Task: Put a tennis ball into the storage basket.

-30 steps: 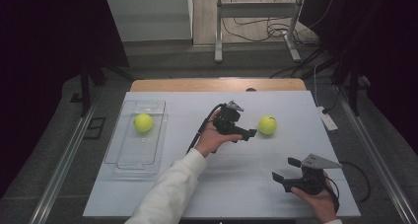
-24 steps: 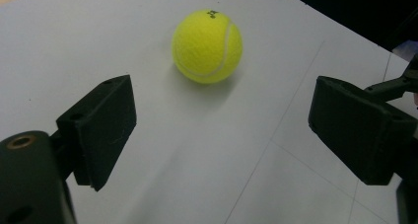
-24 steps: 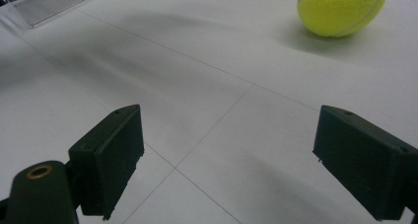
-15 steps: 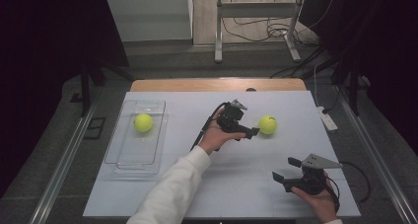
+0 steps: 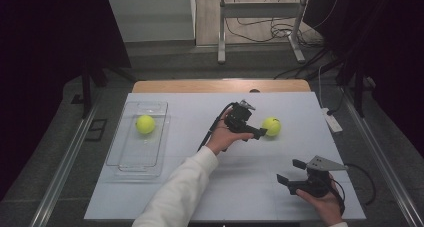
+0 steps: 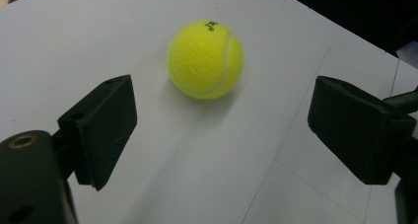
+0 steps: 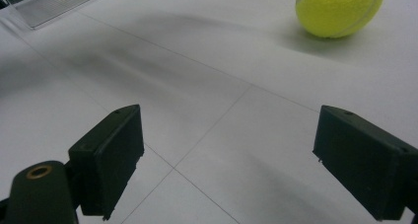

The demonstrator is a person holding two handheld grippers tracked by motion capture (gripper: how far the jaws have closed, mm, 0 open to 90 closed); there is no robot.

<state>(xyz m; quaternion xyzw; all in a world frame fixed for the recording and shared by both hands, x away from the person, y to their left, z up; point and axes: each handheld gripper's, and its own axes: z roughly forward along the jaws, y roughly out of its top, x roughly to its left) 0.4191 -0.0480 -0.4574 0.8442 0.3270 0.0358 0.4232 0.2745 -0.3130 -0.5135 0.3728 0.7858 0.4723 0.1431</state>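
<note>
1. White surface (image 5: 190,137), clear tray (image 5: 130,159) at its left (one tennis ball (image 5: 145,124) inside).
2. Left gripper (image 5: 260,133) mid-surface, jaws wide apart, nothing clamped.
3. Right gripper (image 5: 290,172) near front right edge, jaws apart, empty.
4. Second tennis ball (image 5: 271,126) just beyond left jaws, not touched.

We note a clear plastic tray (image 5: 131,162) at the table's left side, with a second tennis ball (image 5: 145,124) lying in its far end. The white table surface (image 5: 210,197) carries thin seam lines. A wooden strip (image 5: 220,85) runs along the table's far edge. A white power strip (image 5: 332,120) lies off its right edge. Beyond, a metal stand (image 5: 260,32) rises among loose cables (image 5: 255,29) on the floor.
</note>
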